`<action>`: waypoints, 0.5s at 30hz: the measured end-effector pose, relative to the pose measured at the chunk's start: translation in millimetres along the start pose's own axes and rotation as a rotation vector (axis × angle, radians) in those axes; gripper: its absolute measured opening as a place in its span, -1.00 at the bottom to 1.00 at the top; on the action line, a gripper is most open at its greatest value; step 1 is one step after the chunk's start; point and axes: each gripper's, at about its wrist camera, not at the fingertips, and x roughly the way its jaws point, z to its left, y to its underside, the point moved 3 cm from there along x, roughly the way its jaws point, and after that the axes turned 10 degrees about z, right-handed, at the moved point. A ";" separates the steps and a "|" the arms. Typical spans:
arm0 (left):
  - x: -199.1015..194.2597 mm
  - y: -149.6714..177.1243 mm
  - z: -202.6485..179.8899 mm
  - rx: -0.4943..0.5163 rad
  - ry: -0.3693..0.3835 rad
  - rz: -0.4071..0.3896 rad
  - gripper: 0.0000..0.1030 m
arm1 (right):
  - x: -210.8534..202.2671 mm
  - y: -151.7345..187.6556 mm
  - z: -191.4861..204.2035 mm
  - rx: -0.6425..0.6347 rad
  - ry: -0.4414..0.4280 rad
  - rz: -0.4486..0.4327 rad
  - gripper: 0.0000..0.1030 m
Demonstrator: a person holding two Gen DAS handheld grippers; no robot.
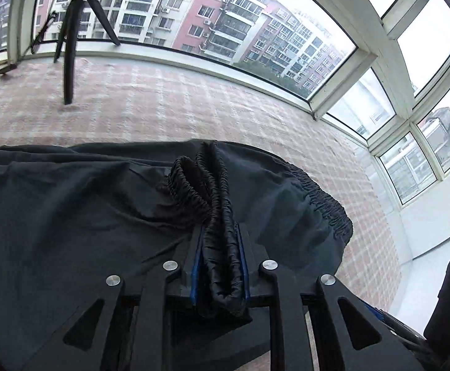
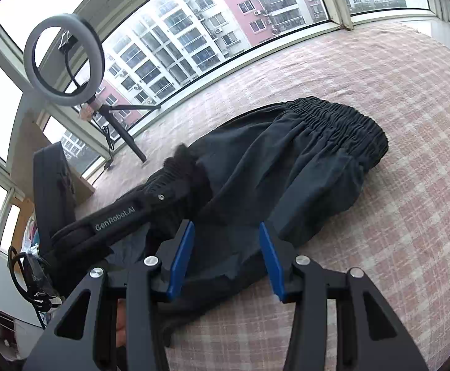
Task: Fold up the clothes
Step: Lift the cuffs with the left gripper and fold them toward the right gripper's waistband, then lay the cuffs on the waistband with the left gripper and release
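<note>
A black garment (image 1: 70,210) with a gathered elastic waistband (image 2: 333,117) lies spread on the pink plaid cover (image 1: 163,105). In the left wrist view my left gripper (image 1: 222,232) is shut on a bunched, doubled-over length of the elastic band (image 1: 206,179), which fills the gap between the blue pads (image 1: 195,278). The right wrist view shows that same left gripper (image 2: 188,167) from the side, its tip buried in raised cloth. My right gripper (image 2: 226,259) hangs open just above the near part of the garment (image 2: 287,170), with flat cloth below its jaws and nothing pinched.
A ring light (image 2: 64,58) on a black tripod (image 1: 68,46) stands at the cover's far edge by the wide window (image 1: 225,15). A black case (image 2: 54,185) stands upright at the left. Bare plaid cover (image 2: 379,247) stretches to the right of the garment.
</note>
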 end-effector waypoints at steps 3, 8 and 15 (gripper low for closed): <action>-1.9 10.5 -10.2 0.036 0.043 0.064 -0.45 | -6.8 -12.0 -9.2 0.017 -0.016 -0.019 -0.15; -89.2 50.3 20.7 0.117 0.096 -0.055 -0.13 | 7.0 -26.0 20.2 -0.127 -0.021 0.025 -0.15; -144.2 103.8 133.8 0.103 -0.160 -0.045 -0.09 | 80.4 -39.5 51.8 -0.232 -0.025 0.186 -0.15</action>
